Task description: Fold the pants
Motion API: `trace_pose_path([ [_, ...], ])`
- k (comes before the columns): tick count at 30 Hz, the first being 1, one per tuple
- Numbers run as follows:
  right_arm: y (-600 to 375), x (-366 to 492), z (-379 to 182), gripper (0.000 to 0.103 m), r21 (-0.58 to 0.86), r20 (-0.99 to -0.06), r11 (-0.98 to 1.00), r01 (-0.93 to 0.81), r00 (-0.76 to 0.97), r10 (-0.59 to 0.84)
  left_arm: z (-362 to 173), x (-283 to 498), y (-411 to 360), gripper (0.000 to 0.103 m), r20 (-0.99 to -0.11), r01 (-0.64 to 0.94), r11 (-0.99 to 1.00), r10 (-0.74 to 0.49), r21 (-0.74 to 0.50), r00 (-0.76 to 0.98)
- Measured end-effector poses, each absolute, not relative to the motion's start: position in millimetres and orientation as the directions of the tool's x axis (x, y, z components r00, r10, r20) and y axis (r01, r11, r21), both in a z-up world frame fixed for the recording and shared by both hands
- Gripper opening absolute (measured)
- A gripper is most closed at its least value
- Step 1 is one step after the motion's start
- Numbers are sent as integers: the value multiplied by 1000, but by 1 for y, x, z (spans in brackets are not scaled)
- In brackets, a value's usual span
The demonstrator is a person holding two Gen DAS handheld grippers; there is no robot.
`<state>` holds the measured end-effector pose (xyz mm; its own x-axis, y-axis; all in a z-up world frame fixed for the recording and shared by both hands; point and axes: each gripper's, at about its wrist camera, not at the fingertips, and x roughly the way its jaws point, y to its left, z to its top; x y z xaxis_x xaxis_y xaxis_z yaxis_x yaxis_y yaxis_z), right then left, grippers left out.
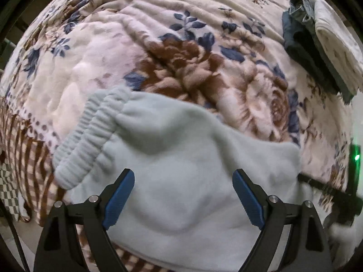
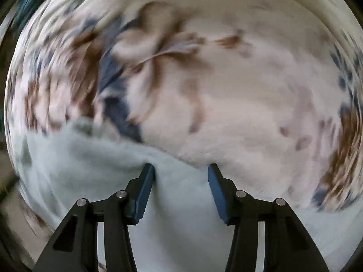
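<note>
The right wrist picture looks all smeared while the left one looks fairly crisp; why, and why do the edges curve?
Right wrist view: swirling motion blur smears the floral blanket and the light blue pants; only the right gripper is sharp, since the camera rides on it. Left wrist view: mostly sharp, the pants' elastic waistband clear beyond the left gripper. Both bulge from fisheye lenses.

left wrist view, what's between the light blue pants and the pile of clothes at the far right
Only the flowered blanket lies between the pants and the pile of clothes; nothing else rests on that stretch in the left wrist view.
</note>
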<state>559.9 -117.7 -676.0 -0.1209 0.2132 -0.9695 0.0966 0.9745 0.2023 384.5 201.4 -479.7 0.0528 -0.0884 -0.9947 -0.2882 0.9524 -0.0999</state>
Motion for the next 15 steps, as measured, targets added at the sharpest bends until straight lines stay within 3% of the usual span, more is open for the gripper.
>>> trace_pose_path([
  [2,-134,557,-665,1,278,-951,944,179,-87,297,-477,375,210,89,-993,-292,950,-100,-114,61],
  [5,-139,554,-664,1,446,-860,869,215,-167,483,-481,367,216,89,-993,-277,954,-103,-117,66],
  [8,-136,551,-653,4,419,-884,902,104,-179,431,-479,359,225,89,-989,-300,944,-122,-141,80],
  [10,-137,539,-630,22,368,-919,929,39,-141,369,-475,351,232,89,-988,-324,935,-113,-140,101],
  [11,-141,528,-619,59,368,-922,929,42,-111,370,-470,345,238,89,-987,-343,929,-97,-136,128],
  [12,-150,511,-605,86,383,-920,921,67,-58,387,-468,340,242,89,-985,-357,923,-94,-142,147],
  [15,-162,451,-591,87,413,-907,891,186,1,421,-469,322,251,89,-982,-401,901,-118,-169,149],
])
